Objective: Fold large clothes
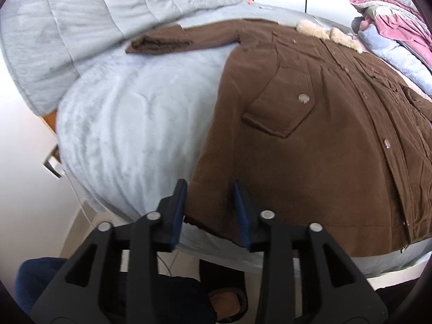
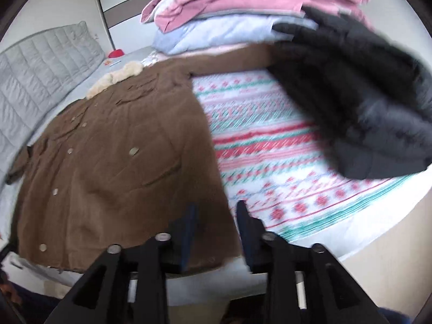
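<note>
A brown corduroy coat (image 1: 310, 140) with a cream fur collar (image 1: 329, 33) lies spread flat, front up, on the bed; one sleeve (image 1: 162, 41) stretches out to the left. It also shows in the right wrist view (image 2: 113, 167). My left gripper (image 1: 209, 205) is open and empty, just above the coat's lower left hem corner. My right gripper (image 2: 216, 226) is open and empty, above the coat's lower right hem corner.
The bed has a pale blue blanket (image 1: 129, 124) and a red-and-green patterned sheet (image 2: 270, 156). A black jacket (image 2: 364, 108) lies at the right. A stack of pink and blue folded clothes (image 2: 243, 8) sits behind. A grey quilted headboard (image 1: 94, 13) stands at the back.
</note>
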